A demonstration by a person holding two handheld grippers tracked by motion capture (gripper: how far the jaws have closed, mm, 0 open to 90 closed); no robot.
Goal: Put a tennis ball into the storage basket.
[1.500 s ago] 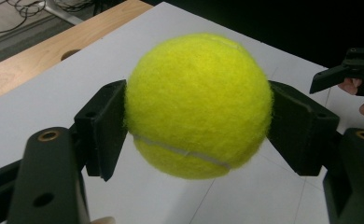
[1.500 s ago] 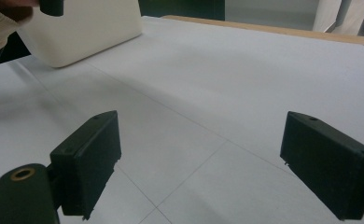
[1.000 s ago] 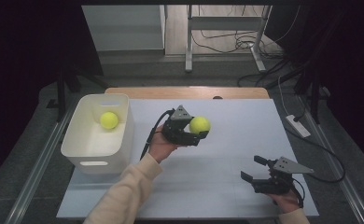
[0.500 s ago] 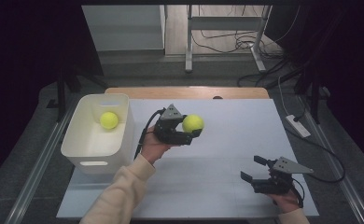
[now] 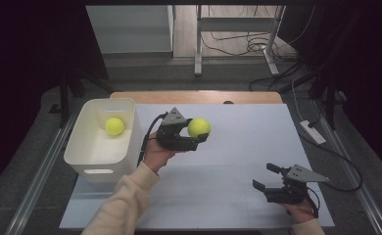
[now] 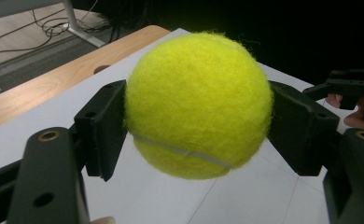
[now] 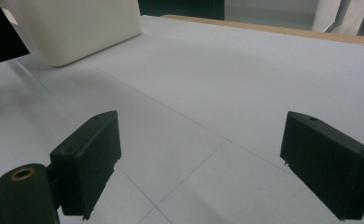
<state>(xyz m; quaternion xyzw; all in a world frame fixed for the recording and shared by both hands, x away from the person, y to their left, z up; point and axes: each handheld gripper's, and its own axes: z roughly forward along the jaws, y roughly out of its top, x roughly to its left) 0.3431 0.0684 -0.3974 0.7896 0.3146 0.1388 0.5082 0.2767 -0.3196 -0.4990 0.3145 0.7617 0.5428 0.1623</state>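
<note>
One tennis ball (image 6: 199,105) clamped between the left tool's (image 5: 197,133) jaws, right tool (image 5: 266,179) wide.

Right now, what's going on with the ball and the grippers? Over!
Left gripper shut on tennis ball, above the table. Right gripper open, holding nothing. Second ball in white bin. Nothing between ball and bin.

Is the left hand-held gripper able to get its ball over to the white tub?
Probably yes. The left hand-held gripper, shut on a tennis ball, hangs just right of the white tub; the tub's top is open, with nothing between them.
</note>
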